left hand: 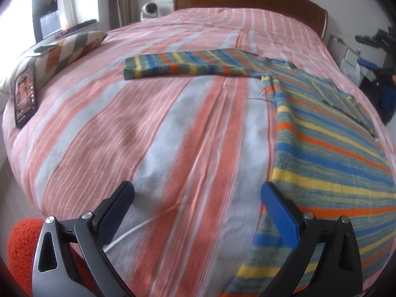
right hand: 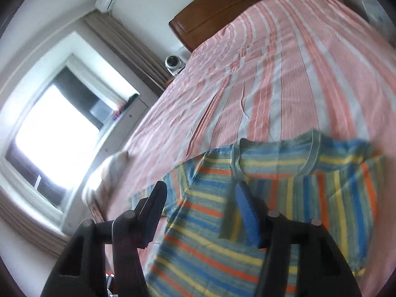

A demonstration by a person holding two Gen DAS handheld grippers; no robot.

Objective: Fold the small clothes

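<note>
Striped knit sweater [left hand: 329, 153] flat on bed [left hand: 173, 128]; right sleeve folded across body, left sleeve [left hand: 188, 66] still outstretched. Left gripper [left hand: 198, 212] fingers open, empty. Right gripper [right hand: 200, 212] fingers open, empty. Remaining: left sleeve, body folds.

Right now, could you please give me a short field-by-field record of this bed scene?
surface: bed with pink and white striped cover
garment: striped sweater, spread flat, one sleeve stretched out sideways
left tongs: open, empty, right finger over the sweater's lower edge
right tongs: open, empty, above the sweater near its neckline
also on bed: patterned pillow, phone
fold progress: far sleeve appears folded across the body
</note>
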